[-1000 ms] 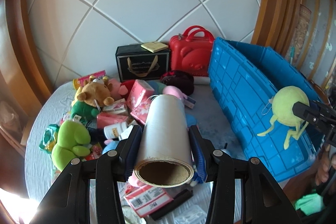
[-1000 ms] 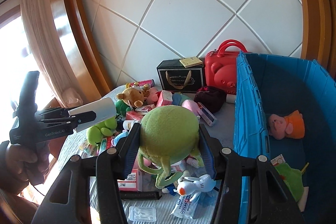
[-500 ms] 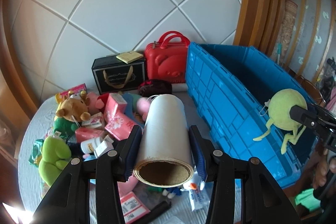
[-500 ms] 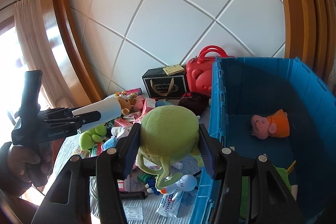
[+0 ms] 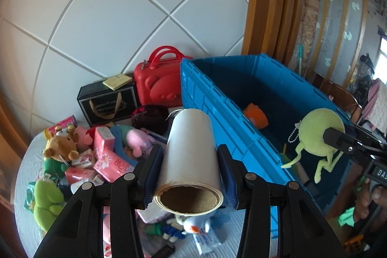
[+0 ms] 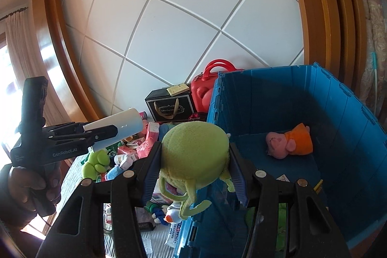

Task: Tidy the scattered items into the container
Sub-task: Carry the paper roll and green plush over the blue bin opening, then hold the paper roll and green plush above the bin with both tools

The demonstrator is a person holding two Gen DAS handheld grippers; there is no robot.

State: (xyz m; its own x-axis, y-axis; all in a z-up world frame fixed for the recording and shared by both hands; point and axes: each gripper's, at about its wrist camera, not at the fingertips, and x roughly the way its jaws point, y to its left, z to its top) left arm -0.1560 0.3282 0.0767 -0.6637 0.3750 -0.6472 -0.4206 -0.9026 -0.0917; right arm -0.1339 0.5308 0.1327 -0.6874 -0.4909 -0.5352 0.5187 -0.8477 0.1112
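My left gripper (image 5: pixel 189 156) is shut on a white roll with a cardboard core (image 5: pixel 189 149) and holds it in the air over the pile, left of the blue crate (image 5: pixel 217 108). My right gripper (image 6: pixel 194 156) is shut on a round green plush with dangling legs (image 6: pixel 194 149), held above the crate's near left wall (image 6: pixel 217 113). In the left wrist view the green plush (image 5: pixel 319 132) hangs over the crate's inside. A pink and orange pig plush (image 6: pixel 289 143) lies on the crate floor.
Scattered on the table are a brown bear plush (image 5: pixel 60 146), a green frog plush (image 5: pixel 47 197), pink boxes (image 5: pixel 104 144) and a white duck toy (image 5: pixel 193 229). A black gift box (image 5: pixel 108 100) and a red case (image 5: pixel 157 86) stand against the back wall.
Both grippers have risen and swung right toward the crate with their loads. The green plush has moved from over the pile to over the crate's left wall.
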